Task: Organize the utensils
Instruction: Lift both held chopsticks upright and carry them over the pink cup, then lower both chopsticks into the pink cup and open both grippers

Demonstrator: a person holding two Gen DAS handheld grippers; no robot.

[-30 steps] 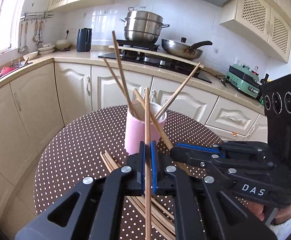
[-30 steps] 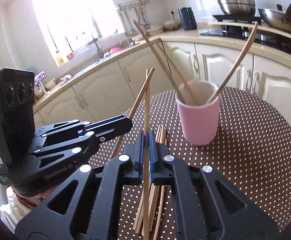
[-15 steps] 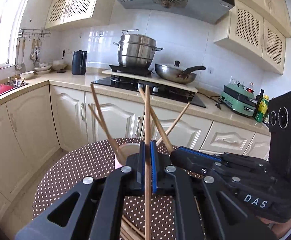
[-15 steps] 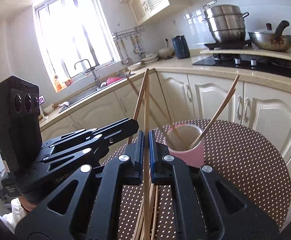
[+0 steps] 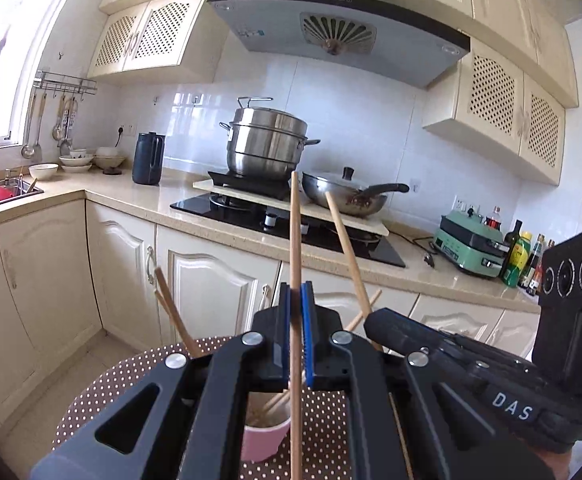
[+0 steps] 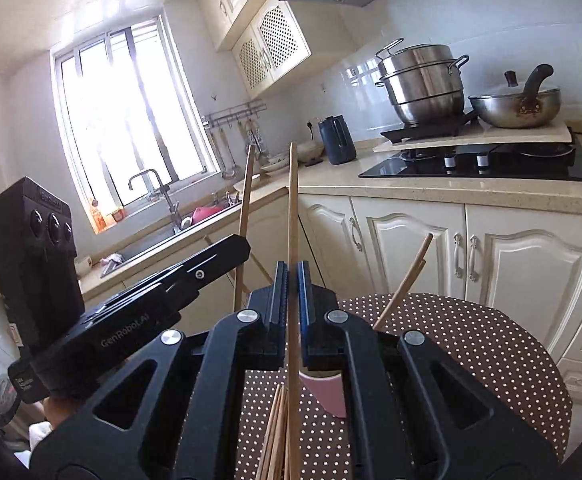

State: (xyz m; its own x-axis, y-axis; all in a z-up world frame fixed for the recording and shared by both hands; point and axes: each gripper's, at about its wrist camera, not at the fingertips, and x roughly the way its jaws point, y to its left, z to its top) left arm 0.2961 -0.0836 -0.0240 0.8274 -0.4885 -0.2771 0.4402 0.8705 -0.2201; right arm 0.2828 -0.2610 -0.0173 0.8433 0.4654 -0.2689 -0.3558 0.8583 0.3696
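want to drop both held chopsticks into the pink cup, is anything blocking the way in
Partly. Each gripper, left and right, is shut on one chopstick. The pink cup already holds several chopsticks leaning out across its mouth, so they crowd the opening. No lid or other thing covers it.

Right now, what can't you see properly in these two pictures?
- Left wrist view: the pink cup is mostly hidden behind the left gripper.
- Right wrist view: the loose chopsticks on the table run off the bottom edge, so no count.
- Both views: the lower ends of the held chopsticks are cut off.
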